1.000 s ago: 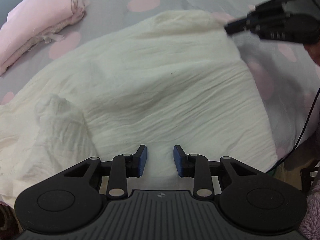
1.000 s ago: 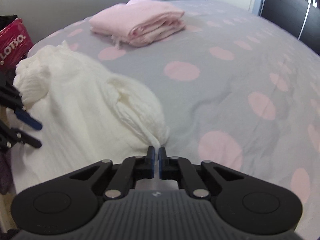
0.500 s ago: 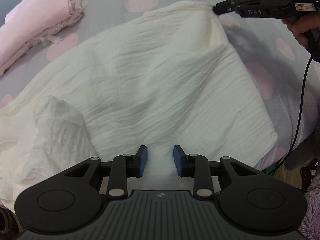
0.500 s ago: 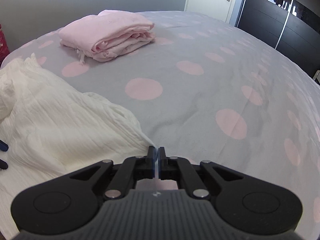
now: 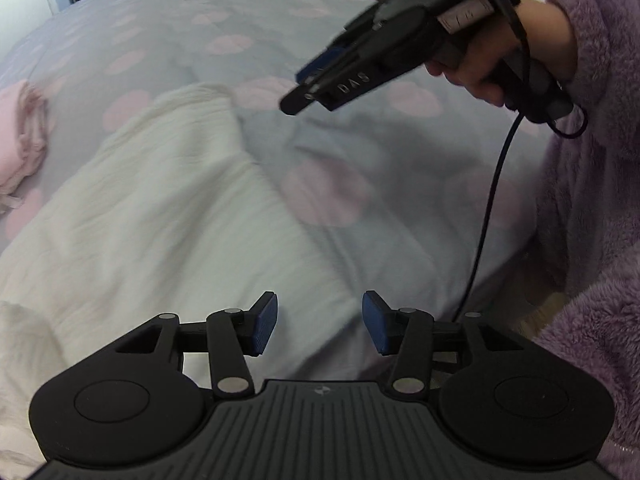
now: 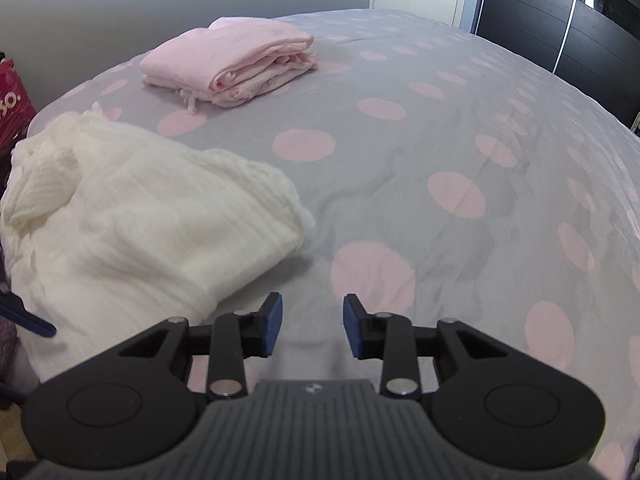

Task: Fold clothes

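A cream crinkled cloth (image 5: 168,216) lies folded over on the bed, also seen in the right wrist view (image 6: 140,232). My left gripper (image 5: 319,328) is open and empty, just above the cloth's near right edge. My right gripper (image 6: 311,325) is open and empty, above the bedsheet just right of the cloth's corner. In the left wrist view the right gripper (image 5: 308,92) hangs in the air beyond the cloth's far corner, held by a hand in a purple fleece sleeve (image 5: 592,184).
The bed has a grey sheet with pink dots (image 6: 460,184). A folded pink cloth (image 6: 232,64) lies at the far side, its edge showing in the left wrist view (image 5: 20,136). A red bag (image 6: 12,104) stands at the left. A dark wardrobe (image 6: 560,20) is behind.
My right gripper opened and let go of the cloth's corner, which dropped onto the bed, then lifted away. My left gripper opened wider and shifted right.
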`<move>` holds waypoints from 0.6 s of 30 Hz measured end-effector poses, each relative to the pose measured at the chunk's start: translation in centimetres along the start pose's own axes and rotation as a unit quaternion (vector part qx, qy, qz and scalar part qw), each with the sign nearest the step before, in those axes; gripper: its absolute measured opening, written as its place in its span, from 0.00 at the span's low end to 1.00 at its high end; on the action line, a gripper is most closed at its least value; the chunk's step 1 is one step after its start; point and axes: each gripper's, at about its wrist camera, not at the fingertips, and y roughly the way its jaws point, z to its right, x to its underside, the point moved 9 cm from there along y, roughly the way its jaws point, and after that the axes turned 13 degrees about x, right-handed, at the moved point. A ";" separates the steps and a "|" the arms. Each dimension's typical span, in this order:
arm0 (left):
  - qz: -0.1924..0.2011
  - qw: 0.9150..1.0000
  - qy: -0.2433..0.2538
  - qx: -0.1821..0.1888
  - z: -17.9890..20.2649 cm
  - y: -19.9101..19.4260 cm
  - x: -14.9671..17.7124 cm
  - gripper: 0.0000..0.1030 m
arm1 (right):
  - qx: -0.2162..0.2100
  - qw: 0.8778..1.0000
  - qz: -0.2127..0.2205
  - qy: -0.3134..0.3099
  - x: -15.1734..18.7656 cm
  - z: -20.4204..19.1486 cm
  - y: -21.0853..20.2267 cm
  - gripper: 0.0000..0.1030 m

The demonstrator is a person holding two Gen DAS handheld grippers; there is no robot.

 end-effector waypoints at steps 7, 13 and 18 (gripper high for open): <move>-0.018 0.997 0.003 -0.069 0.5 3.4 0.3 0.19 | -0.010 1.000 -0.009 -0.026 2.8 -1.2 -2.0 0.36; -0.002 0.998 -0.019 -0.062 0.1 2.3 0.5 0.04 | -0.026 1.000 0.009 0.008 1.8 -0.5 -2.1 0.35; 0.002 0.998 -0.032 -0.056 0.3 1.5 1.0 0.03 | -0.029 0.998 0.028 0.043 -1.3 0.7 -0.5 0.35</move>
